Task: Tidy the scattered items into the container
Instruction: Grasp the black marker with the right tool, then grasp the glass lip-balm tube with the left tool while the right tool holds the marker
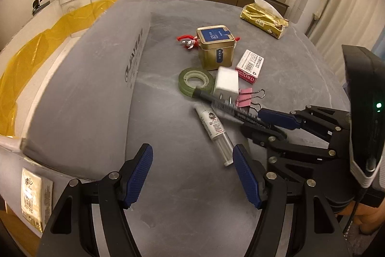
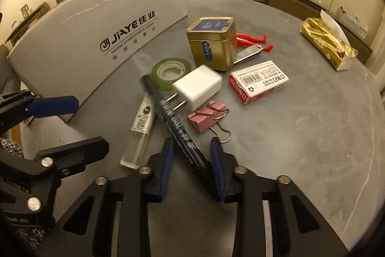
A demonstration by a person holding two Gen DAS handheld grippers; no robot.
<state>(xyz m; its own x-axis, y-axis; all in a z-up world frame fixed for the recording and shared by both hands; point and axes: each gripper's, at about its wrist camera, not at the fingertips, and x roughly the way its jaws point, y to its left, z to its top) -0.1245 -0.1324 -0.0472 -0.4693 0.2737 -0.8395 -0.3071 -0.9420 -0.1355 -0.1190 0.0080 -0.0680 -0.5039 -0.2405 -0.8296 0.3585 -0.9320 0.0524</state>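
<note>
Black marker [image 2: 176, 122] between my right claw [image 2: 192, 155] pads, closing at butt end, contact unclear; left claw [image 1: 192, 175] apart, idle; box [image 2: 96, 40] at 10 o'clock awaits.

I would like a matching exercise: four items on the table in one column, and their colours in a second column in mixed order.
Items:
1. tape roll
2. binder clip
3. charger plug
4. marker pen

Colours:
A. white
B. black
C. green
D. pink

Pairs: 1-C, 2-D, 3-A, 4-B
</note>
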